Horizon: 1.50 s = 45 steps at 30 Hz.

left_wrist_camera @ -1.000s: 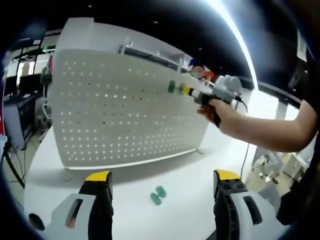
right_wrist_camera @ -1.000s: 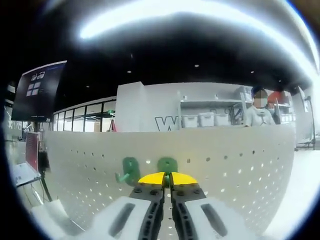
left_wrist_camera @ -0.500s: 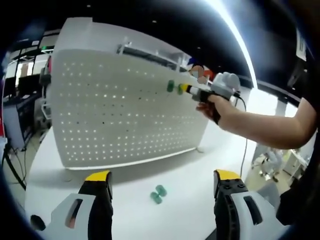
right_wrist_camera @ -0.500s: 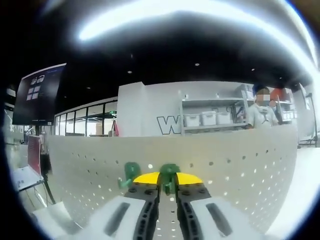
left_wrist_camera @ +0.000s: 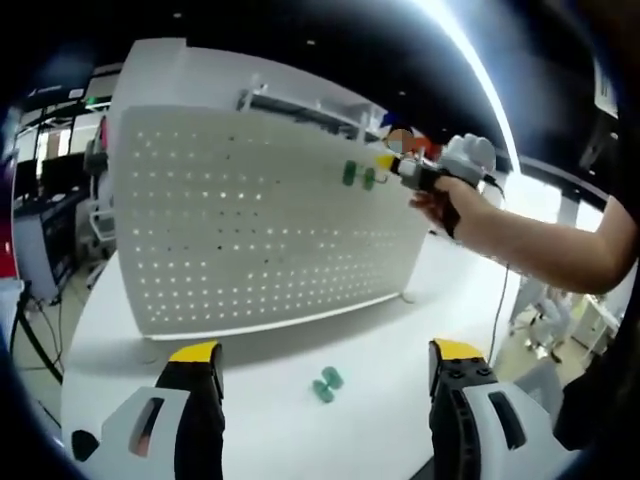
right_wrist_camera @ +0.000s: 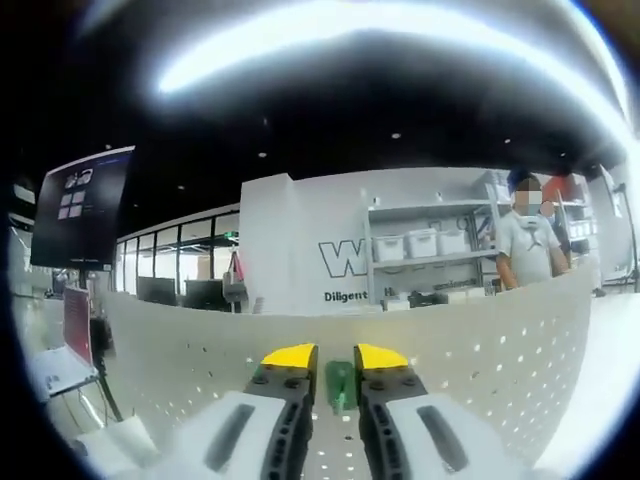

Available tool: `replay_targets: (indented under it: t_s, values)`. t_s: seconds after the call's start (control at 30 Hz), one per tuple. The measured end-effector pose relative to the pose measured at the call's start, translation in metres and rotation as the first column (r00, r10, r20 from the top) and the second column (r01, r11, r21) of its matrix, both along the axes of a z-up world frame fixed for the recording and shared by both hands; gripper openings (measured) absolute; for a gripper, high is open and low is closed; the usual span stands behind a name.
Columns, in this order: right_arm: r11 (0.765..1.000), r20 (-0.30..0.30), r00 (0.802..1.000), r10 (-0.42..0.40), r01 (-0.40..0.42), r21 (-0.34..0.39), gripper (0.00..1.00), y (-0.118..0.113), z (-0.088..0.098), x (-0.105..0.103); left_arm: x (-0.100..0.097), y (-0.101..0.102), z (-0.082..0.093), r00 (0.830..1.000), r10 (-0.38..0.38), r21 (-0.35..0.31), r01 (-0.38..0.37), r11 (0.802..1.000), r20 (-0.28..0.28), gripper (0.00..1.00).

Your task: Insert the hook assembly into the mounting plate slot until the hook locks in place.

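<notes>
Two green hooks (left_wrist_camera: 358, 176) sit on the pegboard (left_wrist_camera: 250, 220) at 1 o'clock, apparently seated. The right gripper (right_wrist_camera: 335, 356), jaws slightly spread, brackets one without pinching. Another hook (left_wrist_camera: 327, 384) lies on the bench (left_wrist_camera: 260, 400) between the left gripper's (left_wrist_camera: 325, 360) spread jaws, likely next.

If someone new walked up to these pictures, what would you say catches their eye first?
Most likely the big white pegboard standing upright on the white table, with two green hooks high on its face and the right gripper held up beside them. Next, a loose green hook lying on the table ahead of the open left gripper. In the right gripper view, a green hook sits between parted yellow-tipped jaws.
</notes>
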State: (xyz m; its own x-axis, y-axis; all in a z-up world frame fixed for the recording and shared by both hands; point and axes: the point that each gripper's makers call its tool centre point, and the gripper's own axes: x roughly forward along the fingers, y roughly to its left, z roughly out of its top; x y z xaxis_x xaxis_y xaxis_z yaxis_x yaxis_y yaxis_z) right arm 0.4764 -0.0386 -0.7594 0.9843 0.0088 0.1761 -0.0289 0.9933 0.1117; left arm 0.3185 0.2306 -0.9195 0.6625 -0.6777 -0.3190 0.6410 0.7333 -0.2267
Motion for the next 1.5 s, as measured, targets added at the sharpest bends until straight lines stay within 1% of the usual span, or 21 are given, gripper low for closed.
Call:
replay_targets:
  t_s: [0.07,0.2,0.33,0.43,0.5,0.57,0.73,0.83,0.87,0.9,0.93,0.97,1.03,1.07,1.1,1.17,1.2,1.33,1.37,1.5]
  values:
    - [1.000,0.009,1.000,0.004,-0.004,0.002,0.13,-0.003,0.007,-0.010,-0.001,0.003,0.001,1.000,0.006,0.000,-0.006,1.000,0.001,0.86]
    - [1.000,0.007,1.000,0.027,-0.027,0.010,0.14,-0.005,0.013,-0.023,-0.001,0.007,0.001,1.000,0.018,0.000,-0.018,1.000,0.002,0.86]
    - [0.999,-0.014,0.999,0.050,-0.050,-0.009,0.15,-0.005,0.011,-0.038,-0.001,0.007,0.004,1.000,0.018,0.000,-0.018,1.000,0.009,0.86]
    - [0.997,-0.042,0.997,0.061,-0.063,-0.045,0.15,-0.006,0.003,-0.051,-0.002,0.004,0.005,1.000,0.015,-0.004,-0.015,1.000,0.012,0.86]
    - [0.997,-0.053,0.997,0.064,-0.067,-0.047,0.15,-0.006,-0.002,-0.057,-0.004,0.002,0.004,1.000,0.011,-0.004,-0.011,1.000,0.009,0.86]
    - [0.994,-0.084,0.994,0.069,-0.076,-0.083,0.15,-0.006,-0.012,-0.066,-0.006,-0.001,0.003,1.000,0.004,-0.005,-0.004,1.000,0.008,0.86]
    - [0.991,-0.121,0.990,0.077,-0.089,-0.096,0.17,-0.008,-0.027,-0.079,-0.010,-0.003,0.002,1.000,-0.006,0.000,0.006,1.000,0.005,0.86]
    - [0.988,-0.158,0.983,0.095,-0.112,-0.103,0.18,-0.005,-0.041,-0.088,-0.012,-0.004,0.001,1.000,-0.015,0.004,0.015,1.000,-0.004,0.90]
    - [0.984,-0.184,0.977,0.112,-0.135,-0.114,0.18,-0.001,-0.049,-0.093,-0.013,-0.004,0.001,1.000,-0.019,0.011,0.019,1.000,-0.004,0.89]
    - [0.982,-0.197,0.973,0.121,-0.147,-0.120,0.18,0.001,-0.055,-0.095,-0.014,-0.004,0.001,1.000,-0.021,0.014,0.021,1.000,-0.003,0.89]
    - [0.974,-0.227,0.961,0.159,-0.191,-0.124,0.19,0.009,-0.064,-0.100,-0.014,-0.004,0.001,1.000,-0.022,0.014,0.022,1.000,-0.003,0.89]
    - [0.969,-0.243,0.953,0.182,-0.216,-0.121,0.19,0.013,-0.069,-0.103,-0.015,-0.004,0.001,1.000,-0.022,0.014,0.022,1.000,-0.004,0.89]
    - [0.963,-0.272,0.939,0.211,-0.248,-0.109,0.19,0.021,-0.082,-0.113,-0.015,-0.004,0.001,1.000,-0.022,0.016,0.022,1.000,-0.005,0.89]
    - [0.959,-0.299,0.928,0.221,-0.262,-0.107,0.20,0.024,-0.091,-0.118,-0.016,-0.004,0.000,1.000,-0.022,0.016,0.022,1.000,-0.006,0.89]
    - [0.958,-0.312,0.923,0.223,-0.267,-0.104,0.20,0.026,-0.097,-0.121,-0.017,-0.004,-0.001,1.000,-0.023,0.018,0.024,1.000,-0.009,0.89]
    - [0.955,-0.343,0.907,0.245,-0.287,-0.075,0.21,0.032,-0.110,-0.130,-0.019,-0.005,-0.002,1.000,-0.027,0.019,0.027,0.999,-0.014,0.89]
    - [0.955,-0.351,0.903,0.246,-0.289,-0.073,0.21,0.033,-0.115,-0.133,-0.020,-0.005,-0.003,0.999,-0.028,0.020,0.029,0.999,-0.016,0.89]
    - [0.950,-0.400,0.877,0.264,-0.307,-0.047,0.22,0.040,-0.138,-0.147,-0.024,-0.005,-0.005,0.999,-0.032,0.024,0.033,0.999,-0.024,0.89]
    - [0.948,-0.414,0.868,0.274,-0.316,-0.035,0.22,0.043,-0.143,-0.151,-0.025,-0.005,-0.006,0.999,-0.032,0.025,0.033,0.999,-0.027,0.89]
    - [0.946,-0.434,0.857,0.277,-0.324,-0.035,0.22,0.047,-0.153,-0.161,-0.029,-0.004,-0.010,0.999,-0.033,0.031,0.034,0.999,-0.035,0.89]
